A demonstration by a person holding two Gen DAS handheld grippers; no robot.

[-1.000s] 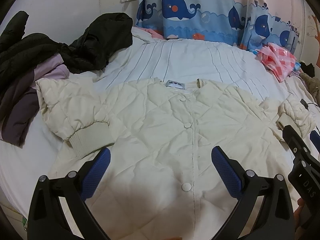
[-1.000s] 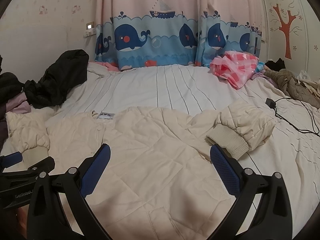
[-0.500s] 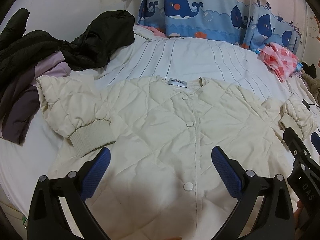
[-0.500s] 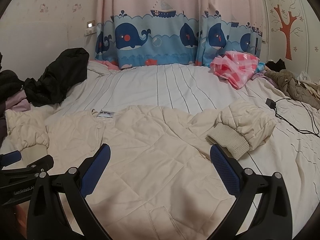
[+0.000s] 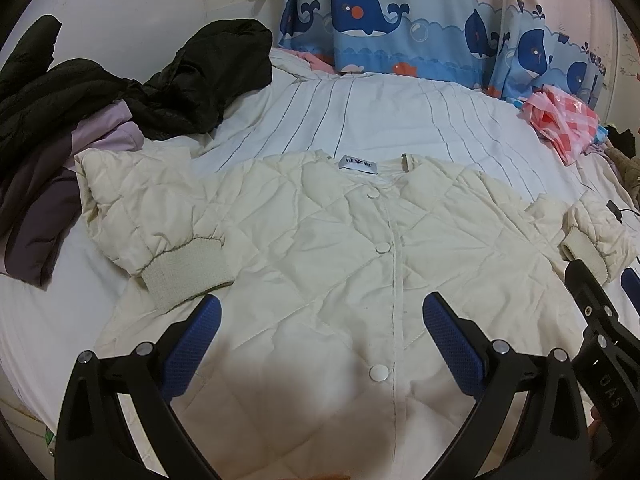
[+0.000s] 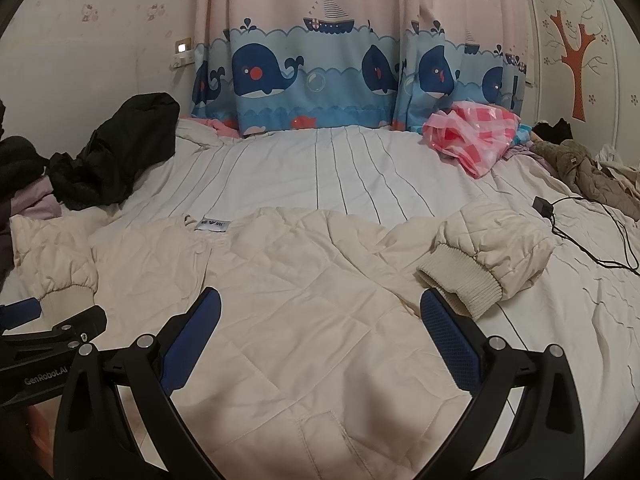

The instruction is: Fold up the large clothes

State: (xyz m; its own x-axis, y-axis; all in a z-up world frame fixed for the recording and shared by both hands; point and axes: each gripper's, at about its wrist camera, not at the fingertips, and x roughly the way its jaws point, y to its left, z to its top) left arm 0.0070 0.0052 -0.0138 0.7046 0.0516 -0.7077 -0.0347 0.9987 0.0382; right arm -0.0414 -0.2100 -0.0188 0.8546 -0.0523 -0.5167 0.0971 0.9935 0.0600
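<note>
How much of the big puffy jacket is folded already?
Done: the cream quilted jacket lies flat and buttoned on the white striped bed, both sleeves tucked in with ribbed cuffs on the body. In hand: nothing; the left tool and right tool hang open above it. Left: folding the body.

One cream jacket (image 5: 320, 248) (four snaps showing), two grippers, one pink bag (image 6: 472, 136).
</note>
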